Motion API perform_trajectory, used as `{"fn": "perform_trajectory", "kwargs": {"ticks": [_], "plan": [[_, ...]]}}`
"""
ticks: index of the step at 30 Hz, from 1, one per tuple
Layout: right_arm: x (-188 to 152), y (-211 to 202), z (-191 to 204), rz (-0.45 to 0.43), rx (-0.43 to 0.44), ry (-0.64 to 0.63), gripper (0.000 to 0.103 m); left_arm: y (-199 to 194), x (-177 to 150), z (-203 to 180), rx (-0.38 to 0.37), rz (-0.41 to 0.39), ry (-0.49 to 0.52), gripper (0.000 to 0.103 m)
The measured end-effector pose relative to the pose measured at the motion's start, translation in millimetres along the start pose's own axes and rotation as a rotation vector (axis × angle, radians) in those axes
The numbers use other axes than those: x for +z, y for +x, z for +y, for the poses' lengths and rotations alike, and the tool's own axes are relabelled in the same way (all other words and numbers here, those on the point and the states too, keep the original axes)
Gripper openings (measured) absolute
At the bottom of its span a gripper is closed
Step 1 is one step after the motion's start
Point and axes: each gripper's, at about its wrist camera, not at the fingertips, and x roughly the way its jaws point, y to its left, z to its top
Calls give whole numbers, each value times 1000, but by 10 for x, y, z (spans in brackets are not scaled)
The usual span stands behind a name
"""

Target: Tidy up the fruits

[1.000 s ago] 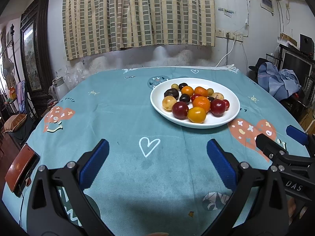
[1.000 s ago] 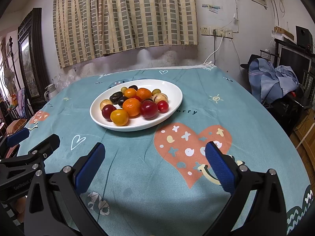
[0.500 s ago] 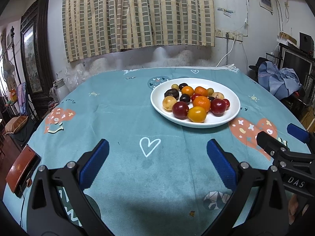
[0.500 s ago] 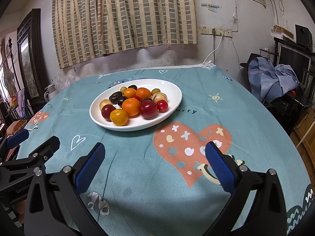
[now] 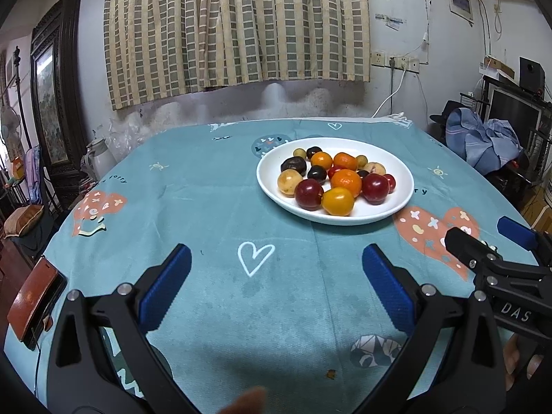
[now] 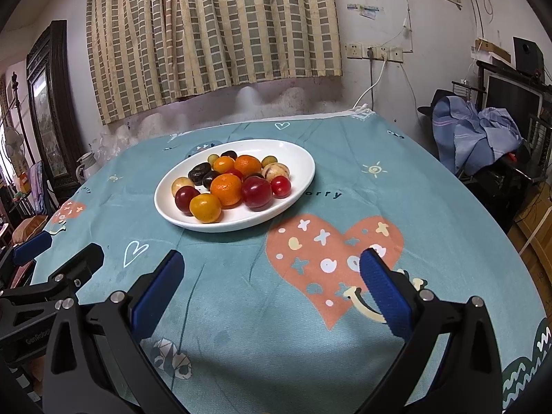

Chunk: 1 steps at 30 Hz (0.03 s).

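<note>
Teal cartoon-print tablecloth over a round table, checked curtain on back wall. Fruits all heaped on white plate, mixed by colour: oranges, dark red plums, yellow ones, dark purple, small greenish at back. None seen loose on cloth.

Working outward: plate sits toward far side of table. From left gripper it lies ahead and to the right; from right gripper ahead and slightly left (so plate is roughly btwn the two, w/ right looking a bit nearer — judgement only, fisheye distorts). Plate's long axis runs approx. left–right across both views.

Both grippers hover low over near edge of cloth, well apart from plate. Blue pads spread wide on each, nothing btwn them.

Stage: fits either fruits gathered onto plate already, or a mixed pile awaiting sorting. Can't tell which.

Phone in brown case at left table edge.
</note>
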Motion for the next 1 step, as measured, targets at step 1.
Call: {"fn": "perform_trajectory", "kwargs": {"ticks": [1], "plan": [[0, 0, 0, 0, 0, -1, 102, 0, -3, 6, -3, 1, -1, 101]]}}
